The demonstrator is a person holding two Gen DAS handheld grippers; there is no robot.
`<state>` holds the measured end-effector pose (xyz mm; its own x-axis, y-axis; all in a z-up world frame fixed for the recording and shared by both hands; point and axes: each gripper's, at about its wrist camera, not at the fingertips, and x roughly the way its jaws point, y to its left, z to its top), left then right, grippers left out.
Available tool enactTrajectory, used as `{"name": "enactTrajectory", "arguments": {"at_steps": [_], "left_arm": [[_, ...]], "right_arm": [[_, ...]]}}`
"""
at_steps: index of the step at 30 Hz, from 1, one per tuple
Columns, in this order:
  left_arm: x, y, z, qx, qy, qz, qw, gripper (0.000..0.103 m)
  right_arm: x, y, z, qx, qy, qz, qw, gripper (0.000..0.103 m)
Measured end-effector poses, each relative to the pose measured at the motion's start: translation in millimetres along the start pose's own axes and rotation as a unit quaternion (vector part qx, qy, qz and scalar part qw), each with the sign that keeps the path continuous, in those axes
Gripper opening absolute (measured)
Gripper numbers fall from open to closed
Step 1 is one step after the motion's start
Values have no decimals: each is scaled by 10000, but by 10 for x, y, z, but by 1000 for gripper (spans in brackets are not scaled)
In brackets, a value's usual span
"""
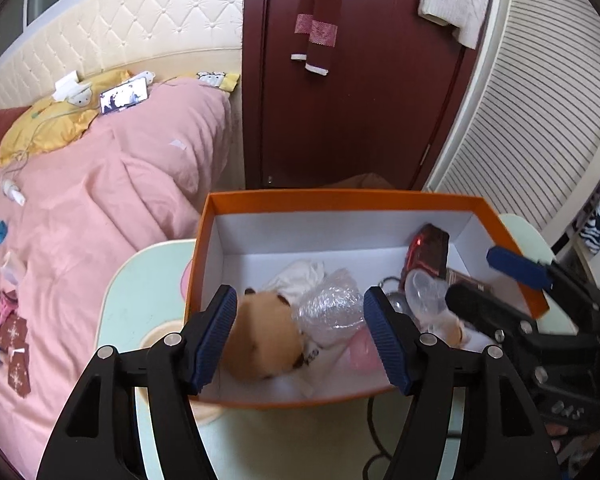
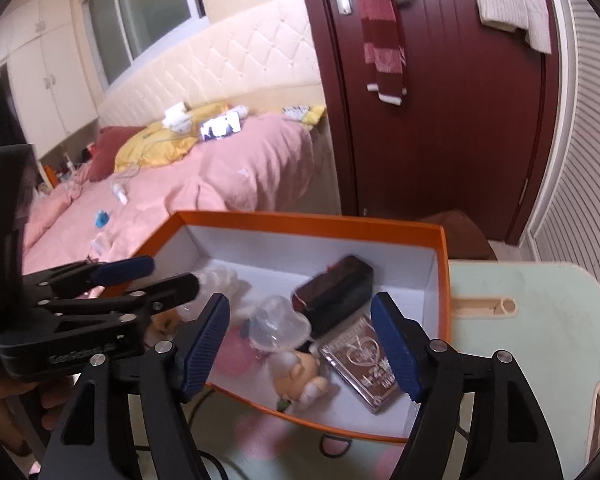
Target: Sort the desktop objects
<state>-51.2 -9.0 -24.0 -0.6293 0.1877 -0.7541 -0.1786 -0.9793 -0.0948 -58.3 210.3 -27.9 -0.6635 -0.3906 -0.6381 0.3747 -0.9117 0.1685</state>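
A: Layout?
B: Orange box sat on the pale green table, pink bed off at 9 o'clock.
A: Contents?
B: Tan plush toy at 7 o'clock in the box, bubble wrap touching it. Dark case near centre in the right view, clear cassette-style case at 5 o'clock, small doll just beside it.
A: Tongs?
B: Left gripper released, hovering over the plush, pads not touching. Right gripper released too, nothing clamped, above the doll.
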Motion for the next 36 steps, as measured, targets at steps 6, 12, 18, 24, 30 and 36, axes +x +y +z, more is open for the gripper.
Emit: {"name": "enactTrajectory", "arguments": {"at_steps": [6, 12, 18, 24, 30, 36], "left_arm": [[-148, -40, -163, -163, 42, -63, 9998, 67], [-220, -87, -235, -358, 107, -127, 9992, 67], [-395, -13, -268, -502, -348, -163, 9980, 67], [-697, 7, -380, -666, -510, 95, 9964, 67], [-688, -91, -726, -838, -189, 395, 9955, 79], [-401, -166, -965, -1071, 275, 422, 9930, 79]], "right_arm": [[-21, -70, 12, -106, 24, -145, 9998, 73], [38, -44, 30, -464, 40, -244, 9986, 73], [-78, -87, 39, -212, -25, -29, 9998, 73], [-443, 26, -84, 100, -26, -75, 9999, 72], [-671, 138, -434, 358, 180, -371, 9985, 75], [-515, 180, -731, 159, 794, -794, 9935, 76]]}}
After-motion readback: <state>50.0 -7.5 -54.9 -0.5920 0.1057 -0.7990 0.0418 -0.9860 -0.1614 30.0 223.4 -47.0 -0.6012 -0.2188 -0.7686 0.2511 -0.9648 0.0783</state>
